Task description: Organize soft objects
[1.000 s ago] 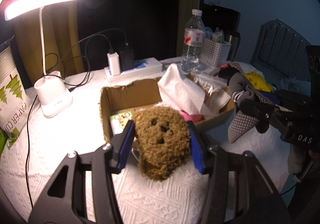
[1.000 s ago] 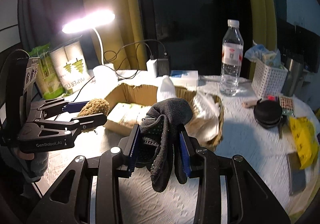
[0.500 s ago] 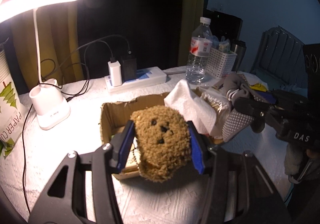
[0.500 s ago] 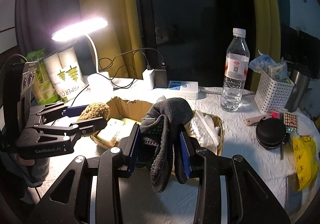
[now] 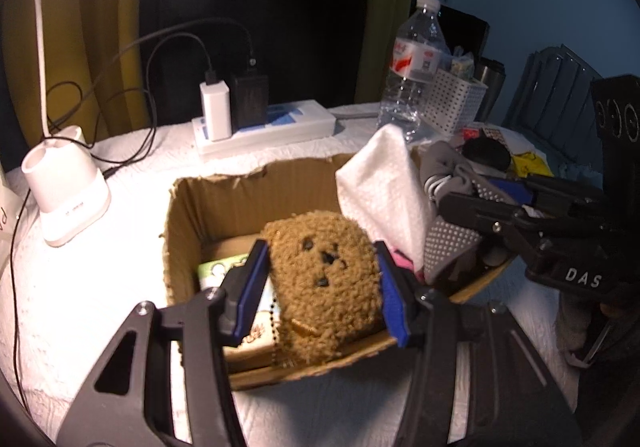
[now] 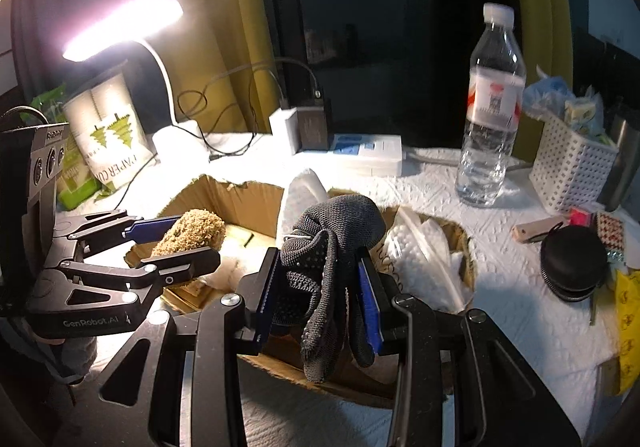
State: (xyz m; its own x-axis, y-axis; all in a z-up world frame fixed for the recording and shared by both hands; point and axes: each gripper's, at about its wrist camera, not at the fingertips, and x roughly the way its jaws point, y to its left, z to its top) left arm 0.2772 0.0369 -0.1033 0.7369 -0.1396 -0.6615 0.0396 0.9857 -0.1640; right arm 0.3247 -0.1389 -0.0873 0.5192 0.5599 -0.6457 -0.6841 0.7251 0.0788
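Brown, curly plush — a small stuffed bear head [image 5: 324, 283] — sits clamped between the blue pads of the left hand-held gripper [image 5: 320, 287], which is closed partway onto its sides. In the right wrist view the same toy shows as a tan lump [image 6: 192, 231] hanging over the left end of the cardboard box [image 6: 240, 199]. The right hand-held gripper [image 6: 324, 287] is likewise closed partway, on a dark grey knitted glove [image 6: 332, 247] whose fingers droop below the pads, toward the near wall of the box.

The relation that matters is box against load. From the left wrist view the box [image 5: 192, 215] lies directly ahead of and below the bear, its open left compartment — with a printed packet [image 5: 216, 271] on its floor — just beyond the toy. The box's long axis runs left to right across the table [image 5: 100, 267]; the bear is over the left end, the glove over the near middle, beside the white tissue [image 6: 304, 191] that stands up inside. Each hand is nearer its own end, so neither needs to cross the other. I judge both loads are about above the opening, and the coming move is a short drop and release.
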